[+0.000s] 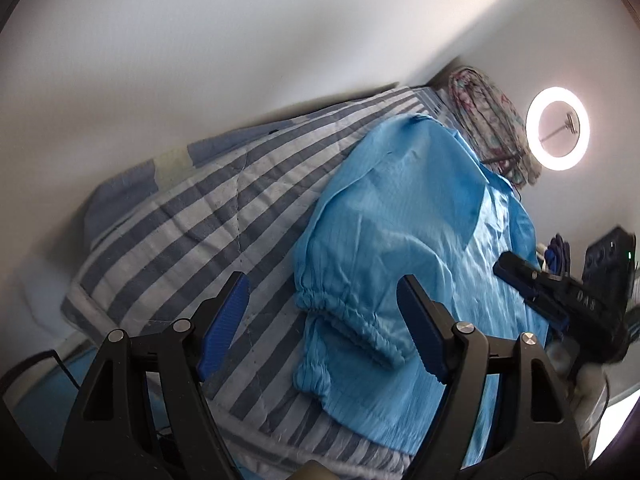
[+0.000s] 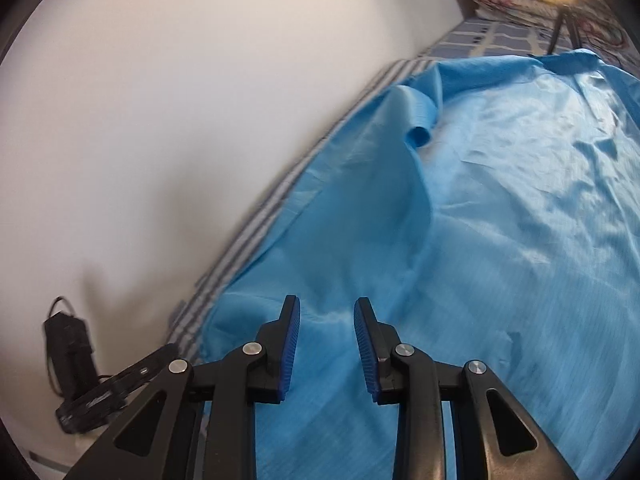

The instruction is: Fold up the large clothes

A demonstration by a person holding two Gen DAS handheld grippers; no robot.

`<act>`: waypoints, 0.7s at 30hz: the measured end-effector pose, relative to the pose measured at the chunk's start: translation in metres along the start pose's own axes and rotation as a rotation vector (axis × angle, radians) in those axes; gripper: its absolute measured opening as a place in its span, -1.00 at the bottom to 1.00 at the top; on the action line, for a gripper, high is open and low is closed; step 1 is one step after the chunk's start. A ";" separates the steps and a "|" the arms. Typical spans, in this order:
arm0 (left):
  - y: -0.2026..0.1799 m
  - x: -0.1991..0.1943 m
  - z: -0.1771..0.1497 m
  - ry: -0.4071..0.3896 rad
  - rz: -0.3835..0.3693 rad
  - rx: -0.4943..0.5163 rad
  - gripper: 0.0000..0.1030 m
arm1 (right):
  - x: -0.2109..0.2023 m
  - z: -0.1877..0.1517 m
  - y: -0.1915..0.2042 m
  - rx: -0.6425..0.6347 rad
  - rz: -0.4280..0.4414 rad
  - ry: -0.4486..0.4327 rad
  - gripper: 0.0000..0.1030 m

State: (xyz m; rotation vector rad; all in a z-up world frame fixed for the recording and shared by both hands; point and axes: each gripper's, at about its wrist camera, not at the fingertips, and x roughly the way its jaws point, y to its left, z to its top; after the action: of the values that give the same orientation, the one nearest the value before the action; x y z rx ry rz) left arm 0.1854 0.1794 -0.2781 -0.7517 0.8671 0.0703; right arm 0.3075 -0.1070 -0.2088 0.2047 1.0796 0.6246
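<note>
Left claw (image 1: 324, 320): held wide, nothing gripped — cuff (image 1: 344, 322) lies between and just beyond the pads.
Right claw (image 2: 327, 344): parted narrowly, empty — hung over the garment (image 2: 460, 220).
Garment: spread on the bed (image 1: 180, 208), long axis running away from both claws.
Nearer: left claw, judged closest to the cuff.

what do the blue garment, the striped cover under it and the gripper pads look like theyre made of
Blue garment: probably thin woven synthetic, faint sheen, fine grid weave, crisp creases, elastic-gathered cuff.
Striped cover: seemingly a matte quilted cotton-like cloth; stitch lines show.
Left gripper pads: blue ribbed rubber or plastic, on black, likely plastic, fingers.
</note>
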 end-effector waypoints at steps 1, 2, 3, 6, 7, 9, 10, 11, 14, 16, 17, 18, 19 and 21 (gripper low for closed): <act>0.004 0.004 0.002 0.005 -0.006 -0.027 0.52 | 0.010 0.005 -0.004 -0.005 0.006 0.001 -0.41; 0.006 0.008 0.003 0.008 -0.010 -0.050 0.52 | 0.017 0.004 -0.003 -0.011 0.008 0.008 -0.42; 0.009 0.012 0.004 0.012 -0.014 -0.075 0.52 | 0.030 0.001 0.000 -0.017 0.013 0.014 -0.42; 0.013 0.026 0.005 0.040 -0.048 -0.138 0.52 | 0.049 0.003 0.003 -0.015 0.030 0.055 -0.45; 0.014 0.030 0.006 0.044 -0.048 -0.146 0.52 | 0.055 0.001 0.000 -0.009 0.040 0.075 -0.47; 0.016 0.036 0.008 0.037 -0.045 -0.165 0.42 | 0.069 0.000 -0.003 -0.014 0.033 0.118 -0.49; 0.017 0.037 0.009 0.030 -0.042 -0.174 0.27 | 0.073 -0.003 -0.004 -0.025 0.012 0.142 -0.50; 0.017 0.038 0.010 0.027 -0.041 -0.179 0.14 | 0.081 -0.002 -0.006 -0.032 -0.001 0.155 -0.51; 0.010 0.043 0.015 0.029 -0.031 -0.152 -0.68 | 0.091 -0.009 -0.013 -0.018 -0.031 0.199 -0.51; 0.001 0.036 0.015 -0.004 -0.020 -0.099 -0.80 | 0.094 -0.012 -0.016 -0.004 -0.031 0.207 -0.51; -0.003 0.031 0.014 -0.026 -0.020 -0.070 -0.83 | 0.093 -0.013 -0.016 -0.004 -0.030 0.207 -0.51; -0.008 0.025 0.015 -0.050 -0.022 -0.042 -0.86 | 0.092 -0.013 -0.015 -0.008 -0.032 0.206 -0.51; -0.011 0.020 0.015 -0.068 -0.026 -0.026 -0.87 | 0.090 -0.012 -0.014 -0.010 -0.034 0.201 -0.49; -0.018 0.006 0.017 -0.112 -0.048 0.000 -0.88 | 0.083 -0.010 -0.012 -0.009 -0.026 0.184 -0.41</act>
State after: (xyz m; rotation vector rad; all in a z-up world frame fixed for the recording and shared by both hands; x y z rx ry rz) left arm 0.2068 0.1757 -0.2651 -0.7613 0.7424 0.0690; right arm 0.3299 -0.0710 -0.2824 0.1265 1.2550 0.6333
